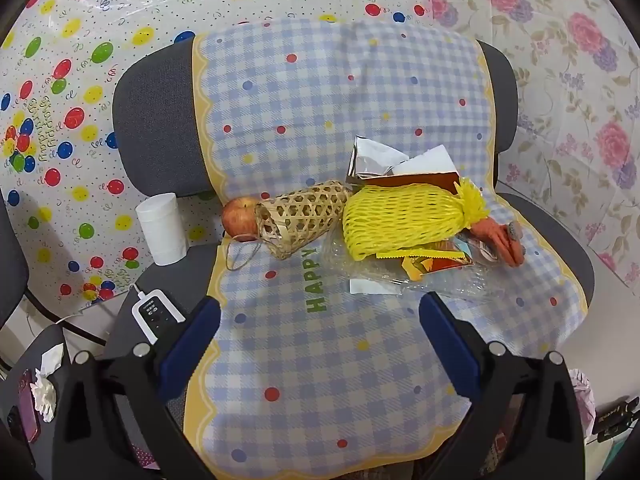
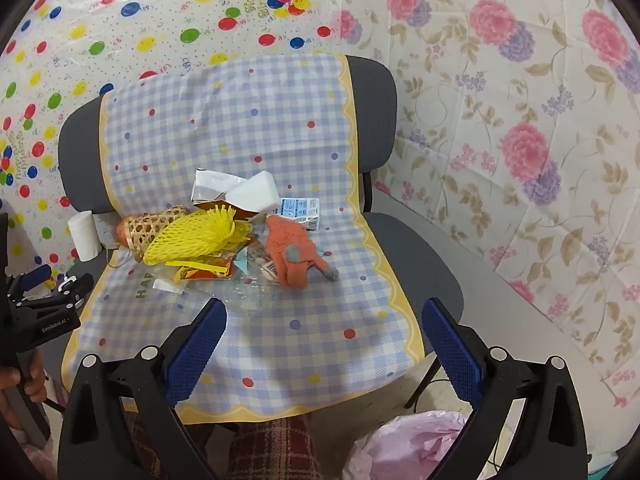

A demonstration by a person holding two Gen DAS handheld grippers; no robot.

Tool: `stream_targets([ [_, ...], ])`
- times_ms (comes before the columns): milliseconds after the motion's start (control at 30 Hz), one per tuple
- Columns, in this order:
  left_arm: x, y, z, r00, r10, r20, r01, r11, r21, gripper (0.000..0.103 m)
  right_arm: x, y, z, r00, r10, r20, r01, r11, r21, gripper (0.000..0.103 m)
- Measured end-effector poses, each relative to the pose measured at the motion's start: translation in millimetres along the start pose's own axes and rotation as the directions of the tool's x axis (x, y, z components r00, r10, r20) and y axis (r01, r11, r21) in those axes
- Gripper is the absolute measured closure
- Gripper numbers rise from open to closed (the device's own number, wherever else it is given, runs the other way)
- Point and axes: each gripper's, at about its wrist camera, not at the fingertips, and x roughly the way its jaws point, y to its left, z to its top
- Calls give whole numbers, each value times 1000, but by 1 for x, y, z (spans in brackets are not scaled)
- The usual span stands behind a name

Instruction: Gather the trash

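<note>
The left claw [image 1: 320, 312] stands wide open with nothing between its blue pads, hanging over bare checked cloth [image 1: 320, 380] at the front of the chair seat [image 1: 560, 248]. The right claw [image 2: 324, 320] is likewise spread wide and empty, above the same cloth, with the clear plastic wrap [image 2: 248, 292] just ahead of its left finger.

The trash lies heaped across the middle of the seat, near the chair back. A yellow foam net [image 1: 396, 220] rests on flat orange-and-yellow wrappers [image 1: 424, 260]. Touching its left end is a woven basket [image 1: 300, 216] tipped on its side, and an apple [image 1: 240, 218] sits at the basket's mouth. Behind the net are a silver foil packet [image 1: 370, 156] and white paper [image 1: 424, 160]. An orange glove [image 2: 292, 256] lies to the right of the net, with a small printed carton [image 2: 300, 208] behind it.

The front half of the cloth is open room; the seat's right edge drops off close beside the glove. A white roll [image 1: 160, 228] stands just off the cloth's left edge, and a white device [image 1: 156, 312] lies near the left claw.

What lies beneath the net and wrappers is hidden. A pink bag [image 2: 404, 444] is cut off at the bottom of the right view, and a hand [image 2: 32, 376] gripping the other claw's handle shows only partly at the left edge.
</note>
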Motion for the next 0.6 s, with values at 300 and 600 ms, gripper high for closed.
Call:
stream_targets([
  [300, 1, 0, 0, 1000, 5, -3, -5, 1000, -2, 6, 2, 0, -1, 1000, 2, -1, -2, 1000, -4, 6],
  [600, 3, 2, 1, 1000, 7, -7, -7, 1000, -2, 6, -2, 6, -3, 1000, -1, -2, 1, 1000, 0, 6],
])
